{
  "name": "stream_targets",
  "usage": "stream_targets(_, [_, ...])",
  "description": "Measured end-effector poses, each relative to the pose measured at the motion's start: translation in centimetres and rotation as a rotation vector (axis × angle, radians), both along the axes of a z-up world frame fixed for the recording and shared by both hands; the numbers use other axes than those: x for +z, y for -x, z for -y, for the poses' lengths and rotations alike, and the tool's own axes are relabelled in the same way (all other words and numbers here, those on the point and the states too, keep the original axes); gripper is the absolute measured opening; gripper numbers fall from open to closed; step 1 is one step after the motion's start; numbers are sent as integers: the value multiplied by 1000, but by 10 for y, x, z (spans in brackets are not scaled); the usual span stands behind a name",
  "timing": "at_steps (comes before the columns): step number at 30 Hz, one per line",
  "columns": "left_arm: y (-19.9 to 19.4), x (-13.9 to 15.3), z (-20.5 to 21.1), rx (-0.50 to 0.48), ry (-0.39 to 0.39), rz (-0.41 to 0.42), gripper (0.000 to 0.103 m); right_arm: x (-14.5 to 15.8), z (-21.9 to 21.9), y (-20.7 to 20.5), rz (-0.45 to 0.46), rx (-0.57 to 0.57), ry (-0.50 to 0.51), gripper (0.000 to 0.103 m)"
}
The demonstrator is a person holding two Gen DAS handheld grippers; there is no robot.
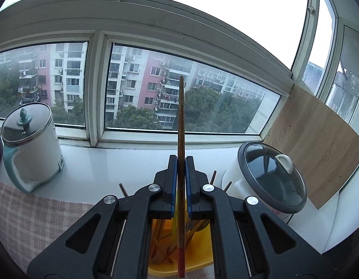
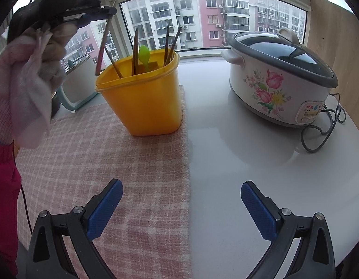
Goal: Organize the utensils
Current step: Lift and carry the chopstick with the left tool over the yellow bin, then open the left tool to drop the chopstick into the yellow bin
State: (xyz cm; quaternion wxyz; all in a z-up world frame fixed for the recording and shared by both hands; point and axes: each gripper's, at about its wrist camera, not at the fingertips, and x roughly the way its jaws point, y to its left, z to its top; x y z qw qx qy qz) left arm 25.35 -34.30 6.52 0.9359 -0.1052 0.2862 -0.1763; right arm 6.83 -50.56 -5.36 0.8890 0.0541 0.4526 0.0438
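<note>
My left gripper (image 1: pixel 181 162) is shut on a brown chopstick (image 1: pixel 181 121) with a red end, held upright between the blue pads. In the right wrist view that left gripper (image 2: pixel 109 11) hangs above the left rim of the yellow utensil bin (image 2: pixel 142 97), and the chopstick (image 2: pixel 101 48) slants down with its red tip just outside the rim. The bin holds several chopsticks (image 2: pixel 135 51) and a green spoon (image 2: pixel 144 54). My right gripper (image 2: pixel 181 200) is open, low over the edge of the pink checked cloth (image 2: pixel 105 153), with nothing between its fingers.
A floral rice cooker (image 2: pixel 279 86) with a glass lid and a loose grey cord (image 2: pixel 323 127) stands right of the bin. A white kettle (image 1: pixel 31 144) with a teal handle sits at the left. A wooden board (image 1: pixel 318 144) leans in the right corner below the window.
</note>
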Motion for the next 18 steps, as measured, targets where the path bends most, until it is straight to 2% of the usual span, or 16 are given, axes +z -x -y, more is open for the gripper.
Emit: stream_targets(18, [-9,-16,16,-24,3,-27,4,-6,14,-6,-13,-18,-5,103])
